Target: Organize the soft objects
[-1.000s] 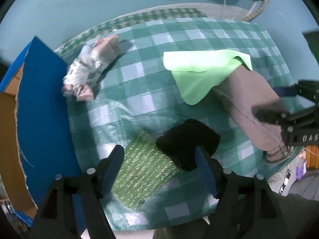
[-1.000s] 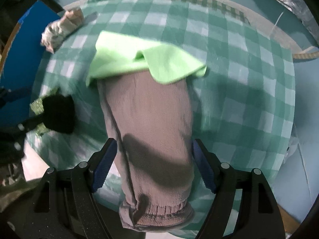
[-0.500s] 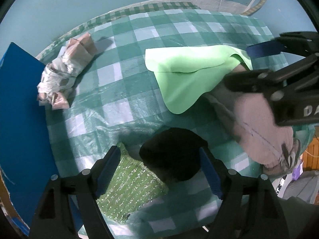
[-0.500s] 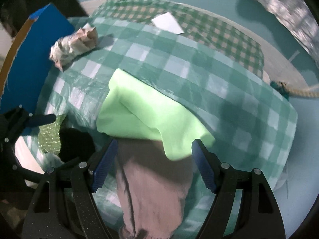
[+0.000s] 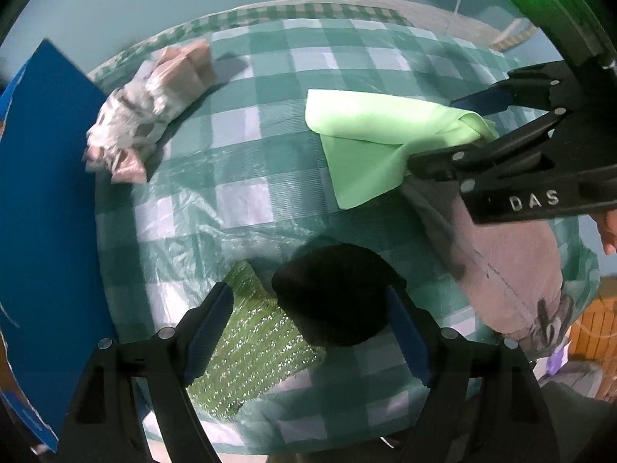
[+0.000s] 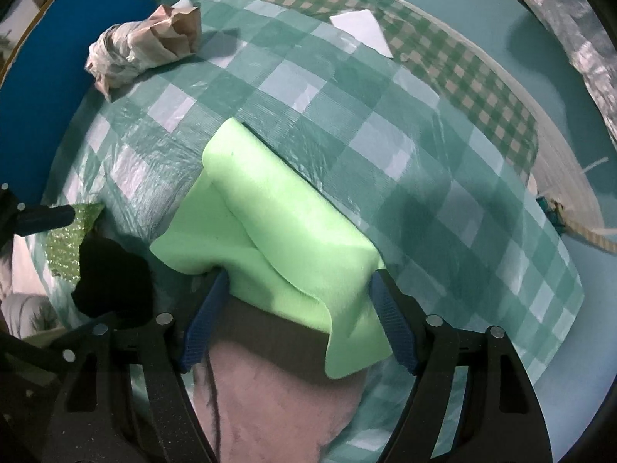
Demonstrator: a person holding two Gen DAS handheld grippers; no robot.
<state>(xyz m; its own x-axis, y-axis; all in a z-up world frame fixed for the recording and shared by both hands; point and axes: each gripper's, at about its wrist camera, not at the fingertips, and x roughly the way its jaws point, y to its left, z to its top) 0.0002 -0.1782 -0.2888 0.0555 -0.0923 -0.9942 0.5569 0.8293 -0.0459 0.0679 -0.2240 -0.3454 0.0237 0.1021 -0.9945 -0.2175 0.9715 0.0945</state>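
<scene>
A light green cloth (image 6: 285,247) lies folded on the checked tablecloth (image 6: 385,123), over the end of a mauve garment (image 6: 277,397). My right gripper (image 6: 299,289) is open, its jaws on either side of the cloth's near edge. In the left wrist view the cloth (image 5: 378,146) and garment (image 5: 505,262) lie at the right, with the right gripper (image 5: 466,127) over them. My left gripper (image 5: 308,308) is open just above a black soft object (image 5: 335,293), which lies partly on a sparkly green cloth (image 5: 250,351).
A crumpled grey and pink bundle (image 5: 150,104) lies at the far left of the table, also in the right wrist view (image 6: 146,46). A blue board (image 5: 42,208) stands along the left edge. A white paper (image 6: 362,31) lies at the back.
My right gripper has moved forward along the mauve garment to the green cloth's near edge. My left gripper has come slightly closer over the black object.
</scene>
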